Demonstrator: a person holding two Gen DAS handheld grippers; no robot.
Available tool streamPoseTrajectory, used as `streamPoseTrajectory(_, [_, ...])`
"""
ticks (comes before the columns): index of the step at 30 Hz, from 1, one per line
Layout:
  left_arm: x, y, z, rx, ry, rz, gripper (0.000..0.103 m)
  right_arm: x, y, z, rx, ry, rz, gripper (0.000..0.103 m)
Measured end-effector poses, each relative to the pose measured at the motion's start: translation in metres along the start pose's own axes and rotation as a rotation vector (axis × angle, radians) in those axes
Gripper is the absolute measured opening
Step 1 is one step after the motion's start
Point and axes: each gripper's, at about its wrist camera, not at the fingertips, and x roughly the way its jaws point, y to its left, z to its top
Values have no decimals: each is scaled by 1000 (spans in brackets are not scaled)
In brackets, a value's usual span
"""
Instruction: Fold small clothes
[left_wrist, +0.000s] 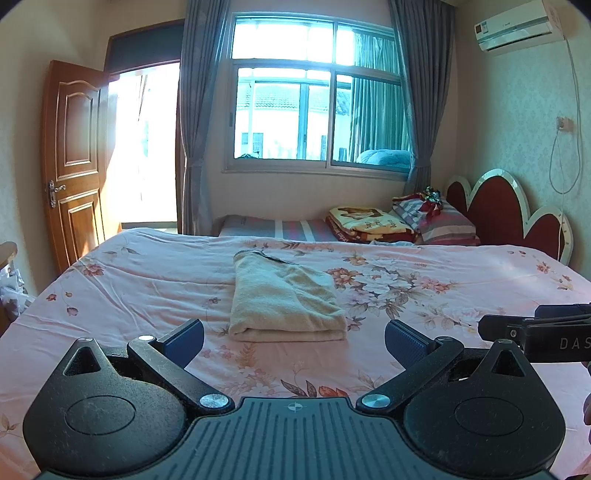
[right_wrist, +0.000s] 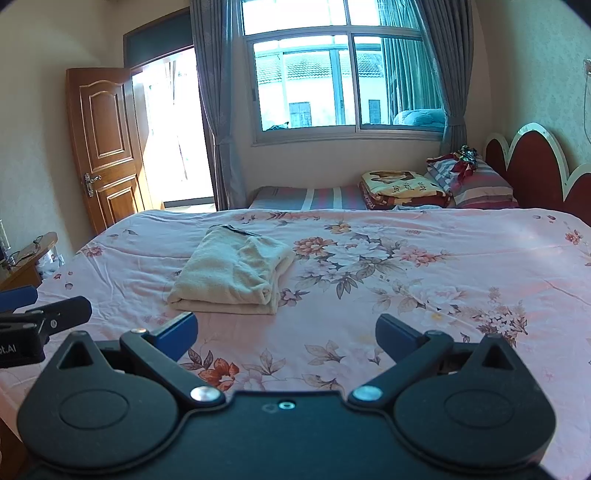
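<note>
We saw cream garment lying folded on bed, pink floral sheet beneath, dark trim at its far edge. We held left hand-held gripper just short of garment's near edge, jaws spread wide, nothing between them. Our right hand-held gripper sat beside it to garment's right, jaws equally wide, gripping nothing. Neither touched garment. Beyond bed we noted folded blanket, striped pillows, red headboard, window, open wooden door.
</note>
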Motion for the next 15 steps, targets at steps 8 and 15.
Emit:
streamPoseTrajectory(8, [-2, -2, 2, 5, -2, 1, 103, 0, -4, -1, -1, 0, 1, 102])
streamPoseTrajectory(15, [-4, -4, 4, 6, -9, 9, 103, 0, -3, -1, -4, -1, 4, 102])
